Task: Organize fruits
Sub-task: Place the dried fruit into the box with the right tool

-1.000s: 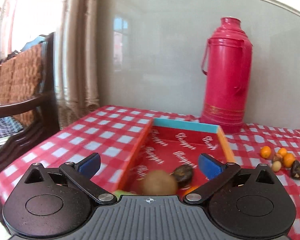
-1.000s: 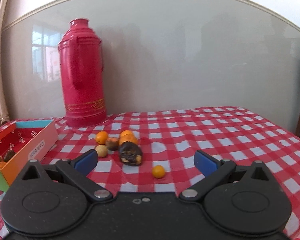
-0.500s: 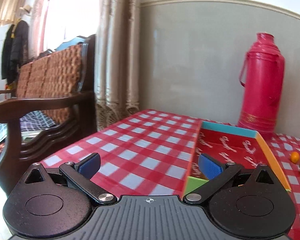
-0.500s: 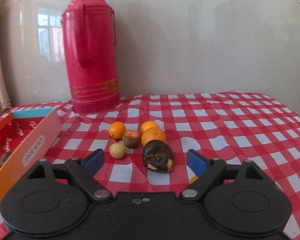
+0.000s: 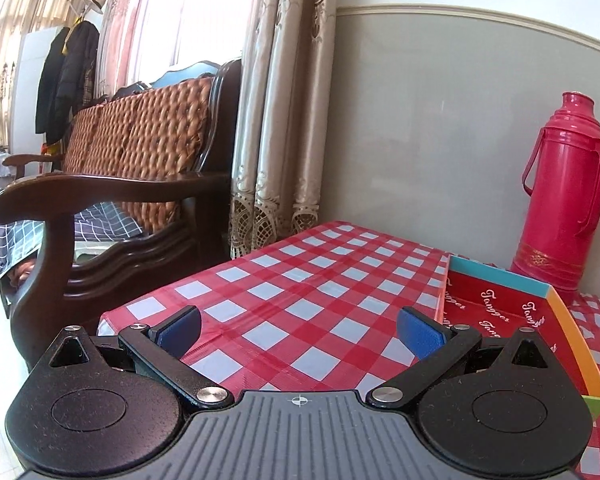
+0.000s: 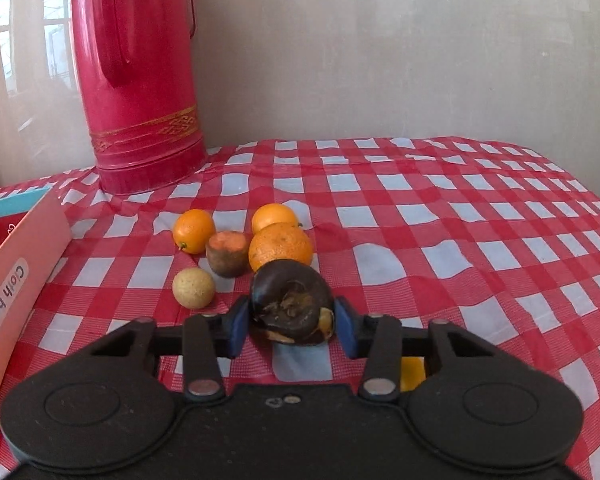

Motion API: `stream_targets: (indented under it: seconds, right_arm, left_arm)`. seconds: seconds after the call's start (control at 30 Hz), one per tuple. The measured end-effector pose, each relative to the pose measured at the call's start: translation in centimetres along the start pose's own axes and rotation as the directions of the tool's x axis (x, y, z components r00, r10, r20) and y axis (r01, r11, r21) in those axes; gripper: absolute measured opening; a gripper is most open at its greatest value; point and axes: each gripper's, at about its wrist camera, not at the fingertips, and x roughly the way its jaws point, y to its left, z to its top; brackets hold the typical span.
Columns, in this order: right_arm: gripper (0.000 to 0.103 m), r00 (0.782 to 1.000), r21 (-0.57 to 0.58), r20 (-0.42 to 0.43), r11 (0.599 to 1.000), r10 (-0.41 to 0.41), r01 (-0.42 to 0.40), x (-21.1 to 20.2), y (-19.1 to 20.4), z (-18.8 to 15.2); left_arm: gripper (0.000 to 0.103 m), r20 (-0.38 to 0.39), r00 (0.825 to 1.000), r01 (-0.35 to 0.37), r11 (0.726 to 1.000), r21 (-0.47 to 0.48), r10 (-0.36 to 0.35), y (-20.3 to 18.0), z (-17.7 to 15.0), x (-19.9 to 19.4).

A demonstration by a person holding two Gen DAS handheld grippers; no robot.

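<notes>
In the right wrist view my right gripper [image 6: 291,326] has closed its blue pads on a dark, shrivelled fruit [image 6: 290,300] resting on the checked cloth. Behind it lie three oranges [image 6: 280,246], a cut brown fruit [image 6: 227,256] and a small beige round fruit [image 6: 193,287]. A small orange fruit [image 6: 412,372] shows under the right finger. The red box [image 6: 8,280] stands at the left edge. In the left wrist view my left gripper [image 5: 298,330] is open and empty above the cloth, left of the box [image 5: 512,312].
A tall red thermos [image 6: 134,80] stands at the back by the wall, also in the left wrist view [image 5: 560,208]. A wooden armchair [image 5: 112,200] and curtains [image 5: 284,120] stand beyond the table's left edge [image 5: 172,284].
My right gripper moved forward and down to the dark fruit and closed on it. My left gripper swung left, away from the box; the fruits inside it left view.
</notes>
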Motion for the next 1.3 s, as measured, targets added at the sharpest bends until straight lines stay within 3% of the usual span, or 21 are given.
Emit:
stream_targets:
  seconds: [0.13,0.27,0.4,0.53,0.67,0.83,0.9,0.93,1.03,1.3]
  right_arm:
    - [0.035,0.998,-0.003,0.055,1.000,0.010,-0.010,-1.3,0.1,-0.2]
    - [0.036,0.981,-0.040,0.151,0.992,0.125,-0.121,-4.2,1.8,0.0]
    - [0.036,0.932,-0.133,0.201,0.952,0.300,-0.277,-6.8,5.2,-0.1]
    - [0.036,0.871,-0.235,0.181,0.880,0.458,-0.414,-8.7,9.0,-0.9]
    - [0.036,0.842,-0.312,0.127,0.827,0.525,-0.468,-9.1,11.9,-1.8]
    - [0.039,0.855,-0.355,0.087,0.817,0.512,-0.453,-8.7,13.7,-2.7]
    - [0.051,0.856,-0.358,0.099,0.821,0.507,-0.444,-8.9,13.7,-2.8]
    - [0.063,0.855,-0.351,0.114,0.826,0.506,-0.441,-9.1,13.5,-2.8]
    - [0.065,0.851,-0.325,0.145,0.837,0.505,-0.441,-9.9,12.3,-2.6]
    - [0.078,0.897,-0.182,0.245,0.926,0.368,-0.330,-11.1,5.6,-2.6]
  left_arm:
    - [0.103,-0.007,1.000,-0.002,1.000,-0.024,0.002,0.5,0.0,0.1]
    - [0.103,0.000,1.000,-0.017,0.999,-0.044,0.017,0.9,0.0,0.0]
    - [0.103,-0.001,0.999,-0.037,0.998,-0.059,0.037,1.9,-0.1,-0.1]
    - [0.103,-0.005,0.998,-0.055,0.996,-0.072,0.055,2.9,0.0,-0.1]
    - [0.103,-0.004,0.998,-0.067,0.995,-0.078,0.067,3.8,0.0,-0.2]
    - [0.103,0.003,0.997,-0.078,0.994,-0.072,0.079,4.2,0.0,-0.3]
    - [0.103,0.001,0.997,-0.079,0.994,-0.080,0.079,4.4,0.0,-0.3]
    - [0.103,-0.002,0.997,-0.077,0.993,-0.085,0.077,4.5,0.0,-0.2]
    - [0.103,-0.008,0.998,-0.066,0.994,-0.091,0.066,4.1,0.0,0.0]
    - [0.103,0.012,0.999,0.039,0.999,0.022,-0.039,-0.6,-0.2,-0.7]
